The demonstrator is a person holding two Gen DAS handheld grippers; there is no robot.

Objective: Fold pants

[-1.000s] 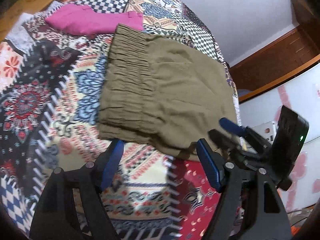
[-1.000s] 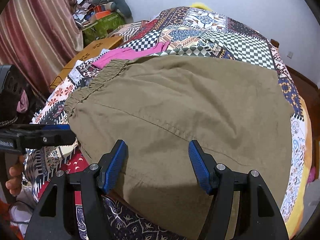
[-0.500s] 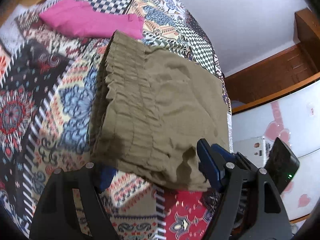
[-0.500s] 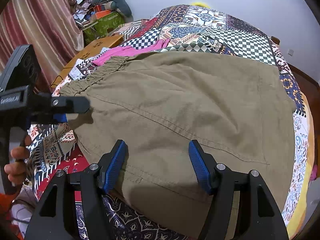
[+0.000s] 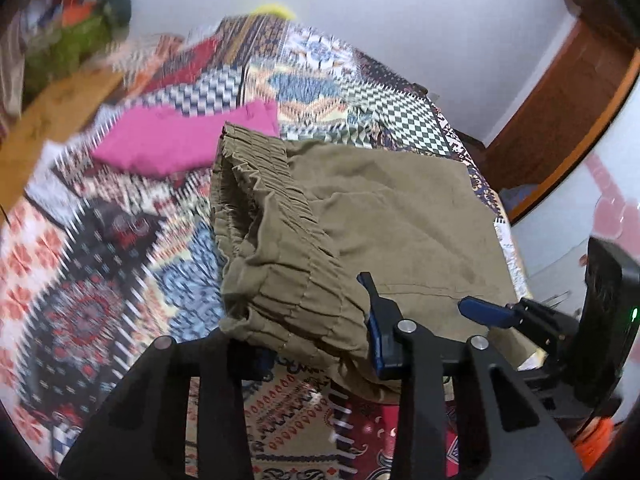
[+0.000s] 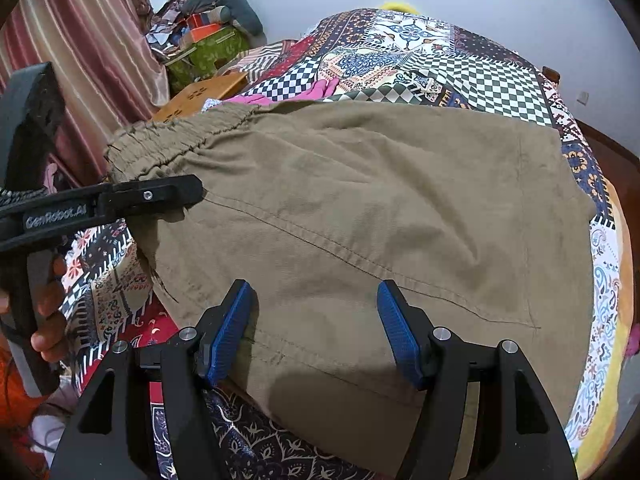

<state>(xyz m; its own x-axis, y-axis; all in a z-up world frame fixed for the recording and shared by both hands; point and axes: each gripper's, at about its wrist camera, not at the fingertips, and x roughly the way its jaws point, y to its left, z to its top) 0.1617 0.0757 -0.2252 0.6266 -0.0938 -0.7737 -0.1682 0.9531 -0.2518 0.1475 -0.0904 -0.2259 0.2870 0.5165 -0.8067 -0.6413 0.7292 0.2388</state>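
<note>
Olive-brown pants (image 5: 400,216) lie folded on a patchwork quilt (image 5: 100,280), elastic waistband to the left. My left gripper (image 5: 316,344) is closing on the near corner of the waistband, which is bunched and lifted between its jaws; cloth hides its left pad. From the right wrist view the left gripper (image 6: 192,196) reaches in side-on at the waistband (image 6: 168,148). My right gripper (image 6: 316,332) stands open over the pants (image 6: 380,208) at their near edge, its pads apart and not pinching cloth. One of its blue fingers (image 5: 484,315) shows in the left wrist view.
A folded pink garment (image 5: 180,140) lies beyond the waistband. A wooden board (image 6: 200,96), a green bag with clutter (image 6: 208,48) and a striped curtain (image 6: 80,40) stand at the left. A hand (image 6: 48,312) holds the left gripper. A wooden door frame (image 5: 560,112) is at the right.
The left gripper moved in onto the waistband corner, narrowed its jaws and raised the cloth, which now bunches up. Its view tilted upward. The right gripper stayed where it was.
</note>
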